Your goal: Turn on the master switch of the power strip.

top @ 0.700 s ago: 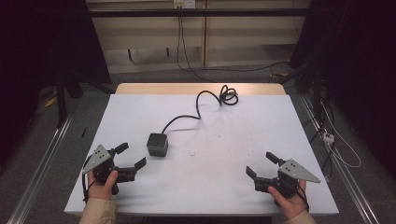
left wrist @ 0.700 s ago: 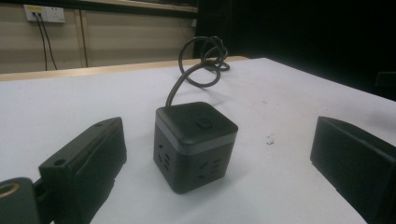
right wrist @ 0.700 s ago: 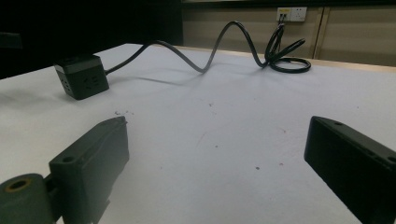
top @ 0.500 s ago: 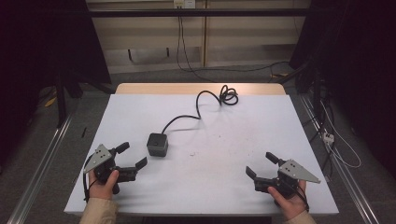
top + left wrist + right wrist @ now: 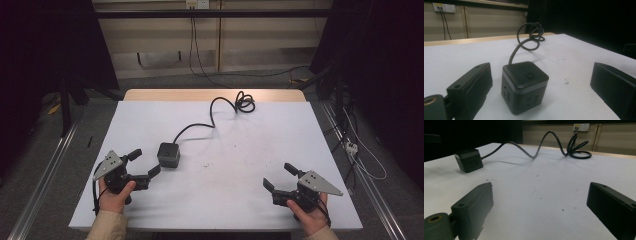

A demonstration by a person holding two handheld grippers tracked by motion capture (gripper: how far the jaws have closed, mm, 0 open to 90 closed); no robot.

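Socket cube (image 5: 169, 154), cord (image 5: 215, 112) trailing far-rightward

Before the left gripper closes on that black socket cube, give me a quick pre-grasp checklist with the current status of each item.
1. Left gripper jaws open: ok, they stand wide apart.
2. Socket cube lined up between the jaws: ok in the left gripper view, nearer the left jaw; not yet far enough in to grip.
3. Cube upright and flat on the table: ok, button side up.
4. Cable free to follow: ok, it runs loose to a coil at the far edge, though whether its far end is plugged in I cannot tell.
5. Right gripper out of the way: ok, open and far from the cube.
6. Clutter near the cube: ok, only small marks on the table.
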